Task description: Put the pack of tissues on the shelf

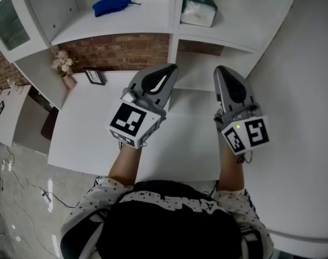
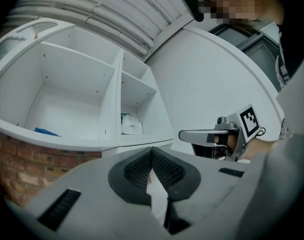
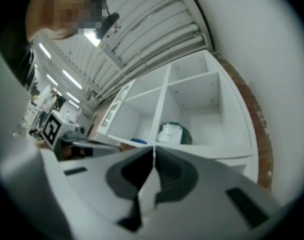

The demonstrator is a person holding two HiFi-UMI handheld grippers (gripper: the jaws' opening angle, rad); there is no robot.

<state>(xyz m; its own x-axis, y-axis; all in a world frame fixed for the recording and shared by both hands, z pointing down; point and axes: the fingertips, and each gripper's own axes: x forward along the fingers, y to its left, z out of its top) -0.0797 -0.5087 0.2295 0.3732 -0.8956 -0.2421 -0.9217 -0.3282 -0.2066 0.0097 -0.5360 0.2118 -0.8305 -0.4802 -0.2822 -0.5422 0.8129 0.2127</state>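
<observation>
The pack of tissues (image 1: 198, 7), white with a dark green top, lies in the right compartment of the white shelf (image 1: 173, 34); it also shows as the tissue pack (image 2: 131, 124) and the pack (image 3: 174, 133) in the gripper views. Both grippers hover above the white table (image 1: 94, 125), well short of the shelf. My left gripper (image 1: 172, 69) is shut with nothing between its jaws. My right gripper (image 1: 220, 70) is shut and empty too. In the left gripper view the right gripper (image 2: 184, 134) shows off to the side.
A blue cloth-like thing (image 1: 113, 6) lies in the shelf's left compartment. A small vase of flowers (image 1: 64, 66) and a small picture frame (image 1: 94, 76) stand at the table's back left, before a brick wall (image 1: 121, 50). A curved white wall (image 1: 309, 80) rises at right.
</observation>
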